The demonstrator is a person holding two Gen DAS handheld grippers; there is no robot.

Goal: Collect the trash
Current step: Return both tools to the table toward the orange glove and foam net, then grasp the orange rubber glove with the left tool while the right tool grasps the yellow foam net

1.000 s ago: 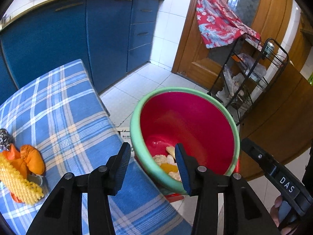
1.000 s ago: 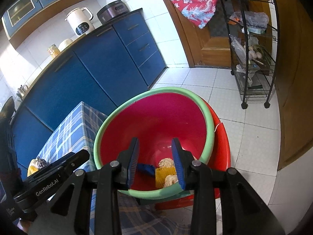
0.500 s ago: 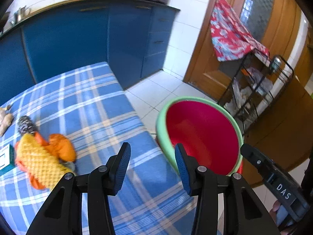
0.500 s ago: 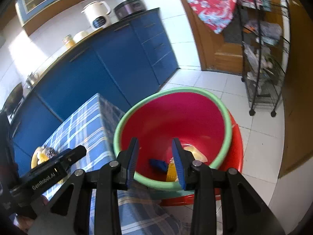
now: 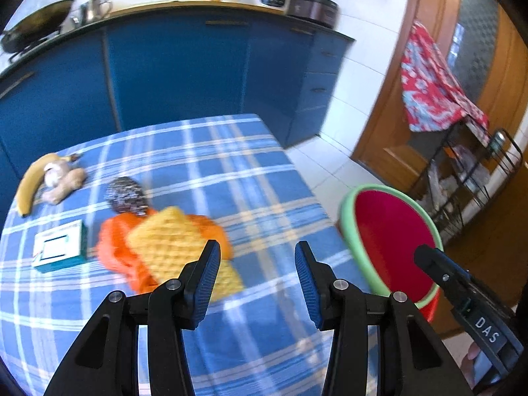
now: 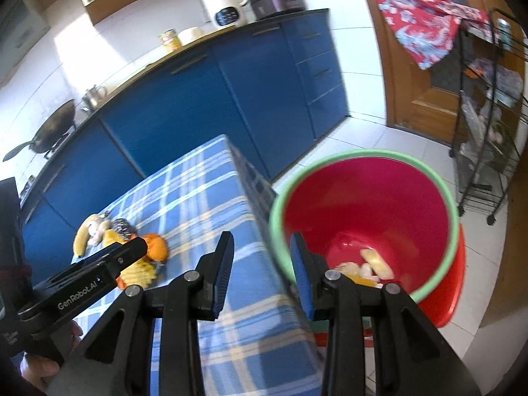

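A red bin with a green rim [image 5: 389, 237] [image 6: 366, 211] stands on the floor past the table's right end, with food scraps [image 6: 369, 267] at its bottom. On the blue plaid table [image 5: 231, 178] lie a yellow mesh sleeve [image 5: 171, 241] over an orange peel [image 5: 112, 247], a steel scourer [image 5: 127, 194], a small box [image 5: 59, 246], ginger [image 5: 62, 184] and a banana [image 5: 31, 181]. My left gripper [image 5: 254, 277] is open and empty above the table, just right of the mesh. My right gripper [image 6: 262, 272] is open and empty over the table's edge beside the bin.
Blue kitchen cabinets [image 5: 184, 69] run behind the table, with a kettle [image 6: 224, 3] and a wok [image 5: 36, 26] on the counter. A black wire rack [image 6: 485, 125] and a wooden door [image 5: 389, 99] stand at the right. White floor tiles [image 6: 359, 138] lie between.
Both grippers have swung left, away from over the bin and back toward the table. The left one now faces the trash pile; both stay open and empty.
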